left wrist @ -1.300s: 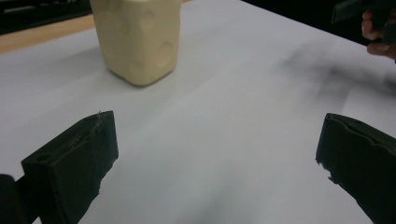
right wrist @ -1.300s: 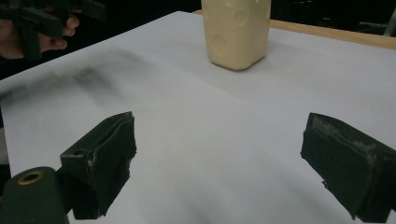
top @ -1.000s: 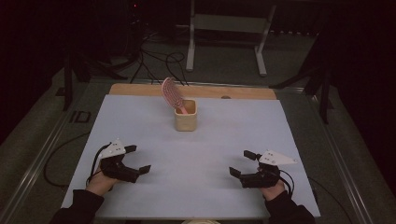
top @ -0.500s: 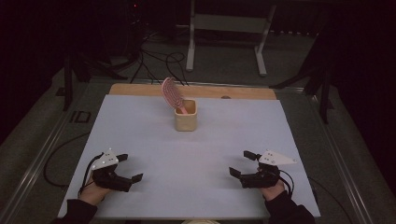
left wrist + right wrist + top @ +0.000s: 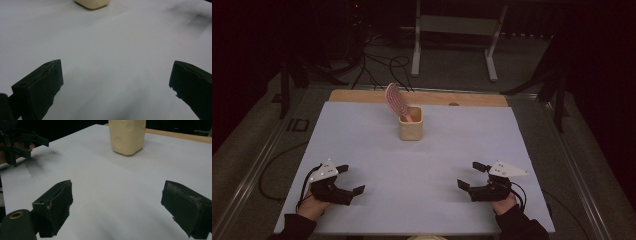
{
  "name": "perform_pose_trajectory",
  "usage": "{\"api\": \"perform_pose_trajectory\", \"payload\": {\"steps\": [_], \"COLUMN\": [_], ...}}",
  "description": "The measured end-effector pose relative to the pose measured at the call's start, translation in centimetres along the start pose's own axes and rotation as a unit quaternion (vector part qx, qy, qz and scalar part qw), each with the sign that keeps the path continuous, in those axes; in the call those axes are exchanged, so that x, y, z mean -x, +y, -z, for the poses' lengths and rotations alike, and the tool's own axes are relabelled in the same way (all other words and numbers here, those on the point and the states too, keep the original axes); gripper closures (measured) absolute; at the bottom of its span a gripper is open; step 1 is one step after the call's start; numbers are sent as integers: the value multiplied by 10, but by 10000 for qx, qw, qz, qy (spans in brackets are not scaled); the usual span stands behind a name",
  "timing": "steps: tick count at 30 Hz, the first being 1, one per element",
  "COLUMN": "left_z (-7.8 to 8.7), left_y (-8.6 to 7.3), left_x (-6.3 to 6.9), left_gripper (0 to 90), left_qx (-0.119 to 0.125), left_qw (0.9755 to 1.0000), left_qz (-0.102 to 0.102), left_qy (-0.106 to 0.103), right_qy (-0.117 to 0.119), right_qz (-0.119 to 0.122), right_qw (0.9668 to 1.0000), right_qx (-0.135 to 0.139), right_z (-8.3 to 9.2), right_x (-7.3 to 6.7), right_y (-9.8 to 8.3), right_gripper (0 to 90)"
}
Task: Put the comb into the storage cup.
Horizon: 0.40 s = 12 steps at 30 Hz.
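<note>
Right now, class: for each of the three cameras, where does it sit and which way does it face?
High view: above the table's near edge, looking forward and down; both hands, left gripper, right gripper.
Left gripper view: rides the left gripper, facing the cup; open jaws.
Right gripper view: rides the right gripper, facing the cup and the left gripper.
All share the cup.

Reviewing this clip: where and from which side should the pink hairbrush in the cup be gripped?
Judging from the high view, grip the pink hairbrush by its head, coming from above. The handle sits down inside the beige cup, and only the head leans out up and left, clear of the rim.
</note>
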State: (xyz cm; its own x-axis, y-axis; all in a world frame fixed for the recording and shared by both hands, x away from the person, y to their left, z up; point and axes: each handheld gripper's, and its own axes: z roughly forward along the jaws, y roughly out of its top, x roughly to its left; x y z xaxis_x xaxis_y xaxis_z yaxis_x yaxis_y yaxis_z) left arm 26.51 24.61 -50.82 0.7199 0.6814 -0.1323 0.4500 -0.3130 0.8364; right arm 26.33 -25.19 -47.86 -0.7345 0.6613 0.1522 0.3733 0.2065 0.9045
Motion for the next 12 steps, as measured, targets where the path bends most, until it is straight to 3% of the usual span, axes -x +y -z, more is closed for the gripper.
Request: {"api": "perform_pose_trajectory", "payload": {"steps": [12], "left_z": [-1], "left_y": [1], "left_x": [2], "left_gripper": [0], "left_qx": [21], "left_qw": [10000], "left_qz": [-19], "left_qy": [-54], "right_qy": [-16], "right_qz": [-19], "right_qw": [10000], "right_qx": [-20], "right_z": [-1], "right_x": [1], "right_y": [-1], "right_gripper": [99]}}
